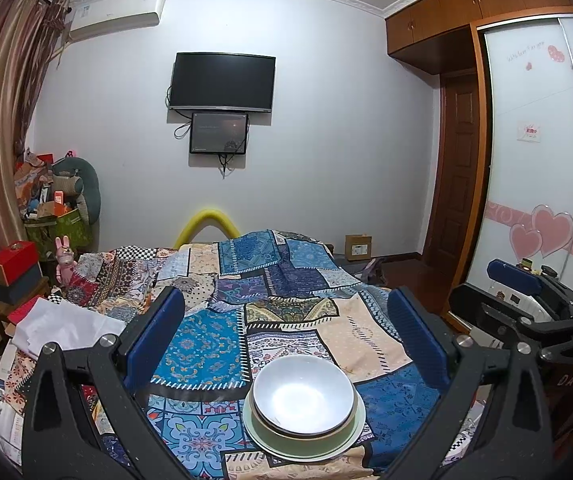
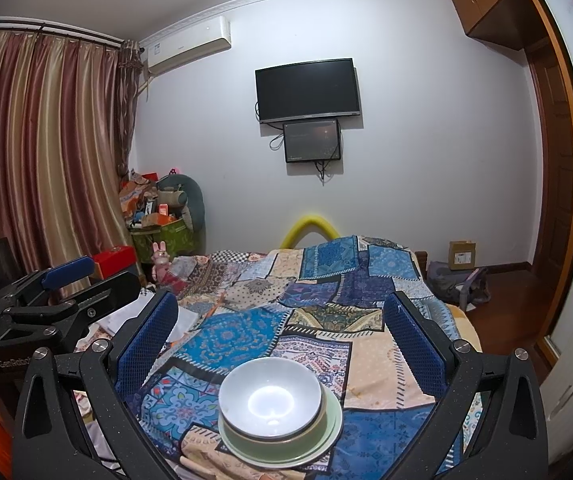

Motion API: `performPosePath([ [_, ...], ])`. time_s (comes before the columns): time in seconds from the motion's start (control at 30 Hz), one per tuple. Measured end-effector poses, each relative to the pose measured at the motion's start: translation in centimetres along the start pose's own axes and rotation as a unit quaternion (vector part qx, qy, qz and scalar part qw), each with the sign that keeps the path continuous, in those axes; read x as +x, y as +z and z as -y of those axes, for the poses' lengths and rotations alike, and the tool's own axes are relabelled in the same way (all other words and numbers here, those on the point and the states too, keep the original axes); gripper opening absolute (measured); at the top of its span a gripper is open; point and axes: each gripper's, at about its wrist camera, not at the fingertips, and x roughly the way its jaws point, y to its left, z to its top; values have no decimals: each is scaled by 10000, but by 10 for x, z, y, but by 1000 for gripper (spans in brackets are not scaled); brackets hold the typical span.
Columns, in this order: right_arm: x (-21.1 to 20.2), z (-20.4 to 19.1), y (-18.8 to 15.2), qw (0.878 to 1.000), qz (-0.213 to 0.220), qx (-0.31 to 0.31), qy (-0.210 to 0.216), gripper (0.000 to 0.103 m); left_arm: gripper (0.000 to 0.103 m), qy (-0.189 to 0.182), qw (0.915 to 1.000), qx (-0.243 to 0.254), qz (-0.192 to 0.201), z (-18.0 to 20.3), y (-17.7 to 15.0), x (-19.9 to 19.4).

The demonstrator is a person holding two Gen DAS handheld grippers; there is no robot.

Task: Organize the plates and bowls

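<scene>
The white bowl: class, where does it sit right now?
The white bowl sits nested in a green bowl on a pale green plate, low and centre in both wrist views, on the patchwork bedspread.

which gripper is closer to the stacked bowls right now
Neither is clearly nearer. The left gripper hangs open above the stacked bowls, which sit slightly right of its centre. The right gripper hangs open too, with the stack slightly left of its centre.

You face a white far wall (image 1: pixel 326 100) carrying a dark television (image 1: pixel 222 82) and an air conditioner (image 1: pixel 116 14). Striped curtains (image 2: pixel 42 152) hang left. A wooden wardrobe (image 1: pixel 482 4) and door (image 1: pixel 460 168) stand right. A patchwork bedspread (image 1: pixel 286 284) covers the bed.
</scene>
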Motion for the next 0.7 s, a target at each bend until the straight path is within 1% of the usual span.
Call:
performPosePath([
  [0.7, 2, 1, 0, 10000, -37, 8, -3, 103, 103, -40, 9999, -71, -96, -1, -1, 4],
])
